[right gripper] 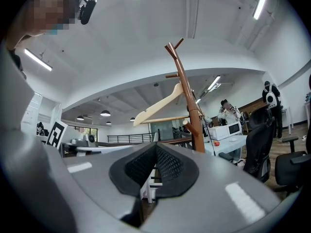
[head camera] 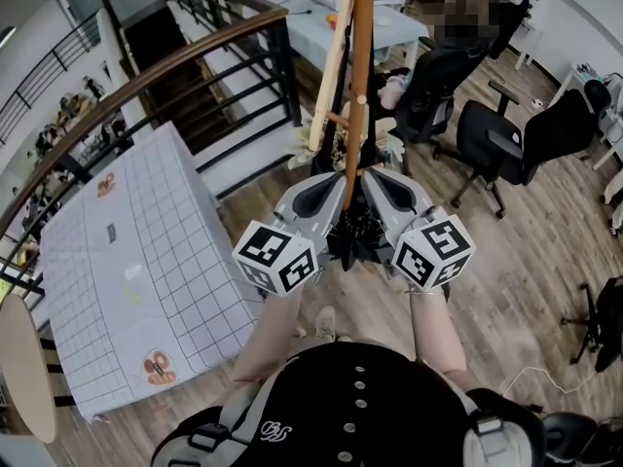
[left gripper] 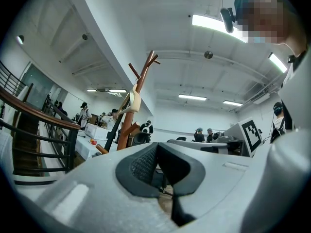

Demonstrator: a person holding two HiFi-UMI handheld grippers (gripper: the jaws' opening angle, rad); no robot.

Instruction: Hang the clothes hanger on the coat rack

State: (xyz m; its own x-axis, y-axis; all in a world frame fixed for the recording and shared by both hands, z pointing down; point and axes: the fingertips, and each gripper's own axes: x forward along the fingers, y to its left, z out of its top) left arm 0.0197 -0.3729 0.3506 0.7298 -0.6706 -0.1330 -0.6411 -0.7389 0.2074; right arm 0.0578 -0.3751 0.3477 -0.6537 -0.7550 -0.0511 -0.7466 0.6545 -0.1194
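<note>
Hanger (right gripper: 160, 103) hung on coat rack (right gripper: 187, 96) peg, far beyond both grippers. Wood: likely stiff, light, smooth; judged best taken at a shoulder. Left gripper (left gripper: 156, 149) and right gripper (right gripper: 156, 152) were pressed together, empty

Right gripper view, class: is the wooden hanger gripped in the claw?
No, the hanger hangs on the coat rack, beyond the shut, empty claw.

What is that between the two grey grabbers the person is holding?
The coat rack's brown pole stands between the left gripper and right gripper, in the head view; the pale hanger hangs on it.
</note>
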